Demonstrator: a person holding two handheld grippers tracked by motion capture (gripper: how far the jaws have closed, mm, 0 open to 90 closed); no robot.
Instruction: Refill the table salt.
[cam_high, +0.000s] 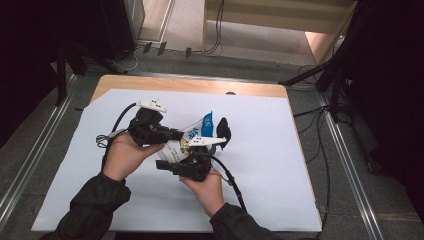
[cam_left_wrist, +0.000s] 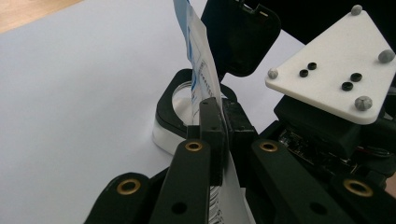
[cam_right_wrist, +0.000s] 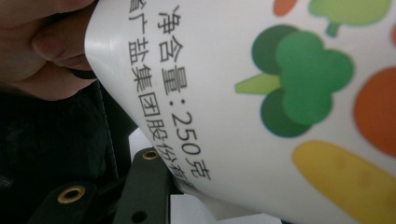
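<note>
The left gripper (cam_high: 176, 134) has its jaws pressed together on the flat edge of a white and blue pouch (cam_high: 192, 136), as the left gripper view shows: the thin film (cam_left_wrist: 201, 70) rises straight up from between the two black pads. The pouch hangs above the middle of the tabletop, between both hands. Just past it in that view stands a small clear container with a black rim (cam_left_wrist: 173, 100) and a hinged black lid (cam_left_wrist: 238, 37) tipped open, resting on the white sheet. The right gripper (cam_high: 172, 166) lies against the lower part of the pouch; its own view shows the printed face (cam_right_wrist: 261, 93) very close, with vegetable drawings and printed text, but whether its jaws clamp the pouch cannot be told.

The step in hand seems to be readying the pouch over the open container, perhaps to open it or pour from it. The next move likely calls for a firm hold at both ends and the pouch's mouth kept above the container's rim, or the contents may spill on the sheet.

A white sheet (cam_high: 100, 150) covers most of the wooden tabletop (cam_high: 150, 82), whose far edge shows bare. Around it lie grey floor, metal rails, cables and dark stands.
</note>
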